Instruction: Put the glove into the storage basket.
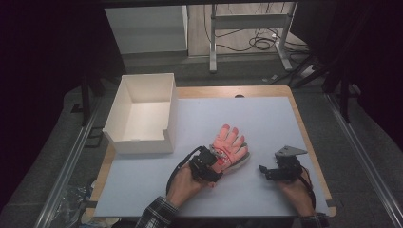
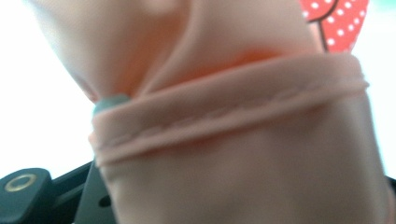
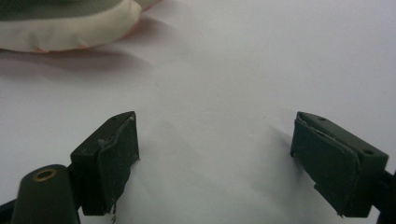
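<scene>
- The counter (image 1: 266,118) carries a white sheet over its wooden top, and everything in use lies on that sheet.
- The white box (image 1: 142,114) stands open-topped at the far left of the counter, well apart from both grippers.
- The glove (image 1: 229,148), pink-orange with a pale cuff, lies flat near the middle, its fingers pointing away from the person.
- The left gripper (image 1: 212,159) sits at the glove's cuff end; the left gripper view shows the hemmed pink cuff (image 2: 233,112) pinched between its jaws.
- The right gripper (image 3: 215,158) rests on the sheet to the right of the glove, apart from it, its 2 jaws spread with bare sheet between them.
</scene>
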Demonstrator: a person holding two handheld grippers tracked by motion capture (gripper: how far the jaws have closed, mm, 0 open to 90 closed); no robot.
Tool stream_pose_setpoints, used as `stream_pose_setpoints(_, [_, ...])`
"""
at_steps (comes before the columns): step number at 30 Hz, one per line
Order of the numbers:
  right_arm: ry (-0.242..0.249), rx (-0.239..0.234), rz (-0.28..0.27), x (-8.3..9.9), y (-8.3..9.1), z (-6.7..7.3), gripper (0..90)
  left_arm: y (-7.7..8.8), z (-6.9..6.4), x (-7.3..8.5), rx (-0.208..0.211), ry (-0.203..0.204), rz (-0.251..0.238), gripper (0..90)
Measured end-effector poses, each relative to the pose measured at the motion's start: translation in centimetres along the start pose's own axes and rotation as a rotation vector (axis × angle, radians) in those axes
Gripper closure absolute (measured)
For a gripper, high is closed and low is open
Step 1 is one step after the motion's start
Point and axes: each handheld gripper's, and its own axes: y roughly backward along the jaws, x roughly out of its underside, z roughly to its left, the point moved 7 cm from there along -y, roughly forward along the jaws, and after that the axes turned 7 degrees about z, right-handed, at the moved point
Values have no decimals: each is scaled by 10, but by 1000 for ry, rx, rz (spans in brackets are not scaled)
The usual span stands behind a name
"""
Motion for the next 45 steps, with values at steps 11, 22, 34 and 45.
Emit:
stream_pose_setpoints(11, [1, 1, 0, 0, 0, 0, 156, 20, 19, -6, -38, 33, -15, 491])
stream_pose_setpoints(22, [1, 1, 0, 0, 0, 0, 156, 37, 32, -17, -49, 50, -26, 489])
stream_pose_setpoints(34, [3, 1, -1, 0, 0, 0, 156, 56, 45, -33, -73, 64, -30, 485])
stream_pose_setpoints(45, [1, 0, -2, 0, 0, 0, 155, 77, 57, -45, -71, 81, -31, 483])
